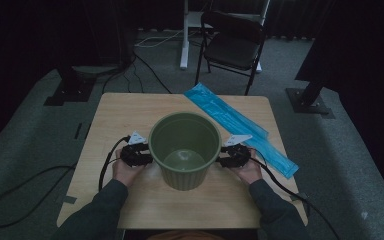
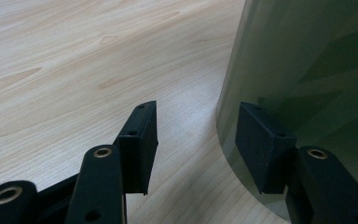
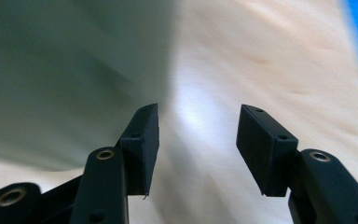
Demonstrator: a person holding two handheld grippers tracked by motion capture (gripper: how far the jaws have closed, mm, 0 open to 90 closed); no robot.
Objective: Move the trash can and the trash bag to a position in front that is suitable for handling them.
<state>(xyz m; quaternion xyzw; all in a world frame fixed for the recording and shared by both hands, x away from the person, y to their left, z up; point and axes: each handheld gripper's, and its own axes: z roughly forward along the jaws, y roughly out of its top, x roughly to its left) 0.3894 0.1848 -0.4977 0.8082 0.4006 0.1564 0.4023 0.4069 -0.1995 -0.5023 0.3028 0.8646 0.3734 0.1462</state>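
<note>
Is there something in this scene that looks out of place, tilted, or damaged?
Mostly no: the green bucket stands upright and empty on the table. Only the blue plastic sleeve lies diagonally, its far end overhanging the table's back edge.

Olive-green bucket (image 1: 185, 150); pale wood-grain table (image 1: 130, 110); bright blue plastic bag (image 1: 240, 125); black chair (image 1: 232, 45); grey carpet (image 1: 25, 145).

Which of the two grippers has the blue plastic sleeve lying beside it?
The right gripper: the blue plastic sleeve runs just past it, while the left gripper sits across the green bucket.
</note>
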